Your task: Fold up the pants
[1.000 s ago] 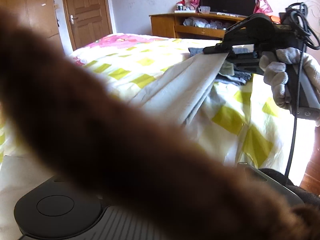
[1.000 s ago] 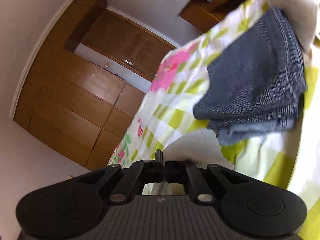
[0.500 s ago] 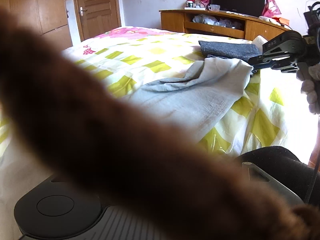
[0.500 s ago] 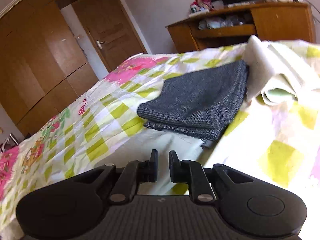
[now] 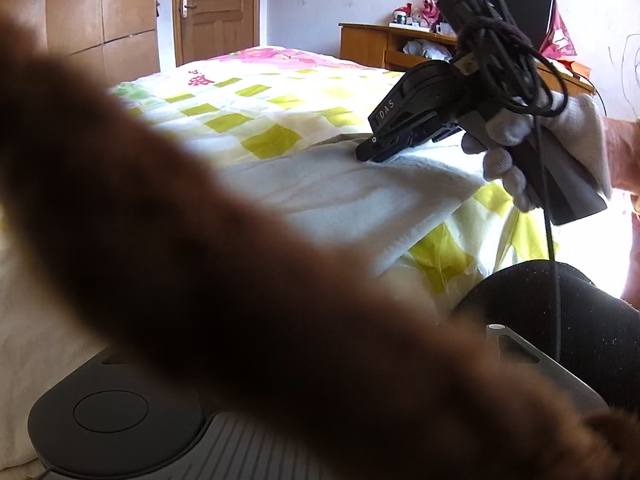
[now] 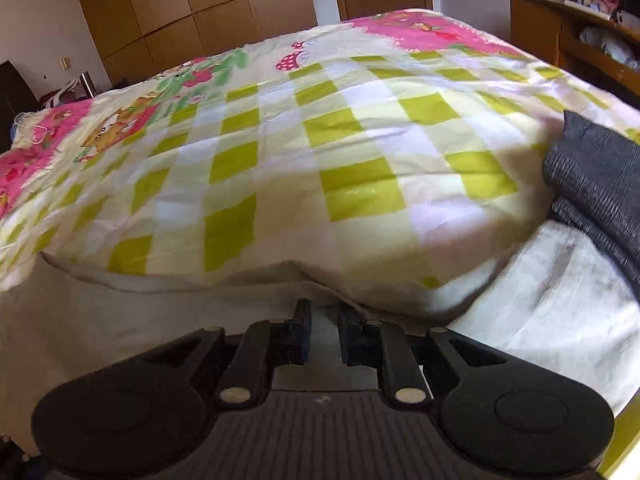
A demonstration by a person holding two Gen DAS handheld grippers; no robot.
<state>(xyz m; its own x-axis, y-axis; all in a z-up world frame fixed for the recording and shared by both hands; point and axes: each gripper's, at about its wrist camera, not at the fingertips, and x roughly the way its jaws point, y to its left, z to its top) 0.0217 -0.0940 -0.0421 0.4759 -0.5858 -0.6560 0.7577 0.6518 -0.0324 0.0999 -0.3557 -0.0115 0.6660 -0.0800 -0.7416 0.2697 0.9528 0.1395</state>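
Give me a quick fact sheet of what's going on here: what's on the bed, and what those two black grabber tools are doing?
Setting: bedroom, bed with a green-checked cover
Garment being folded: pale pants lying on the bed
Other clothing: folded dark grey garment at the right, beside the pants
Right gripper: fingers slightly apart, holding nothing, low over the pale cloth
Right hand: gloved, gripping the tool's handle
Left gripper: fingers hidden by a blurred brown shape across the lens
Background: wooden wardrobe, door, desk

Right gripper [image 5: 366, 152] tips down onto the pale pants [image 5: 360, 196] on the bed [image 5: 248, 96]; a brown blur [image 5: 200, 260] blocks the foreground.
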